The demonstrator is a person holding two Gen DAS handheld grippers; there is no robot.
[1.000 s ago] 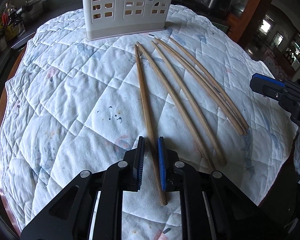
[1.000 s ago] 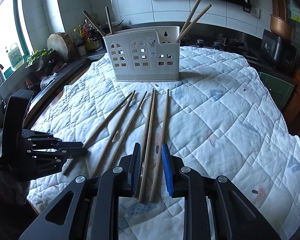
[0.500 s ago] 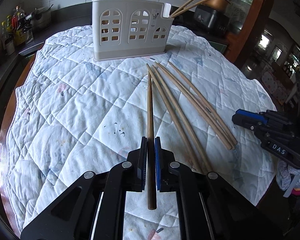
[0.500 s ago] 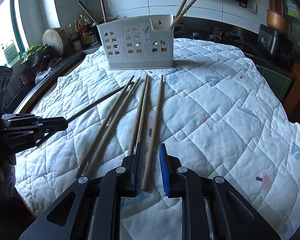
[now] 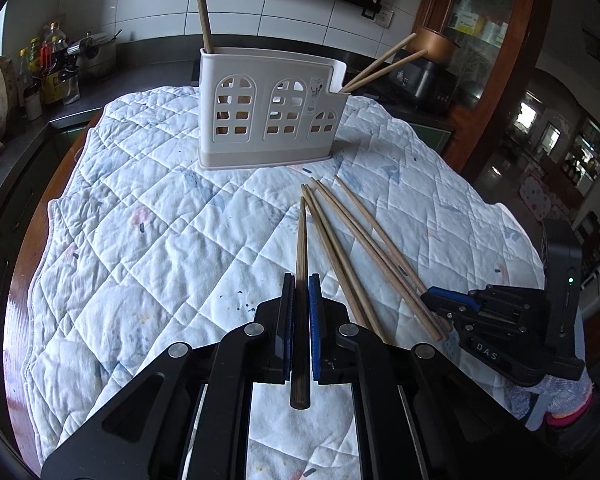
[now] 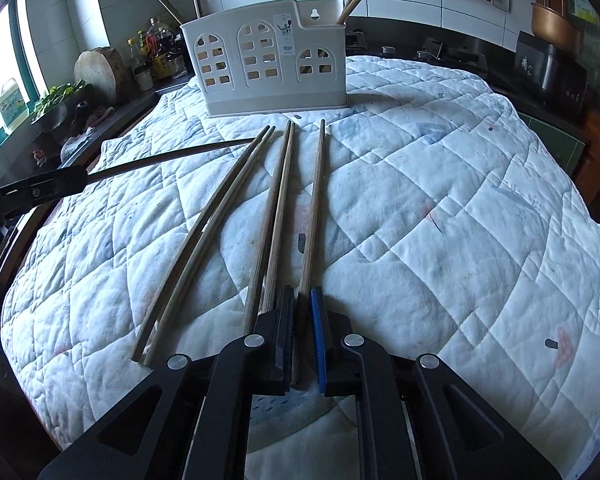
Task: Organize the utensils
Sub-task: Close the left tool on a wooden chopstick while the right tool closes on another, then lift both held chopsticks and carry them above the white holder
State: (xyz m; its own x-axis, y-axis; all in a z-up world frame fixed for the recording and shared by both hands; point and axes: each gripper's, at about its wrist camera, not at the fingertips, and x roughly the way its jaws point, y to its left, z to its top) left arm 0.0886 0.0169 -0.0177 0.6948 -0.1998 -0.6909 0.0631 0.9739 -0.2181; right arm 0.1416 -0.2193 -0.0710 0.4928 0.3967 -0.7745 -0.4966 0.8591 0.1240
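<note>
We have three chopsticks already standing in the utensil holder (image 5: 272, 120). The left gripper (image 5: 300, 292) clamps one chopstick (image 5: 301, 248), lifted off the quilt (image 5: 140, 260). The right gripper (image 6: 300, 304) has just been closing on another chopstick (image 6: 314, 208), which lies on the quilt. Four loose chopsticks (image 6: 236, 216) remain beside it.

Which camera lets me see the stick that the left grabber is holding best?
The left wrist view: the chopstick runs straight up the middle, clamped in the left gripper, lifted off the quilt. The right wrist view shows it only as a dark, curved sliver at the left edge.
</note>
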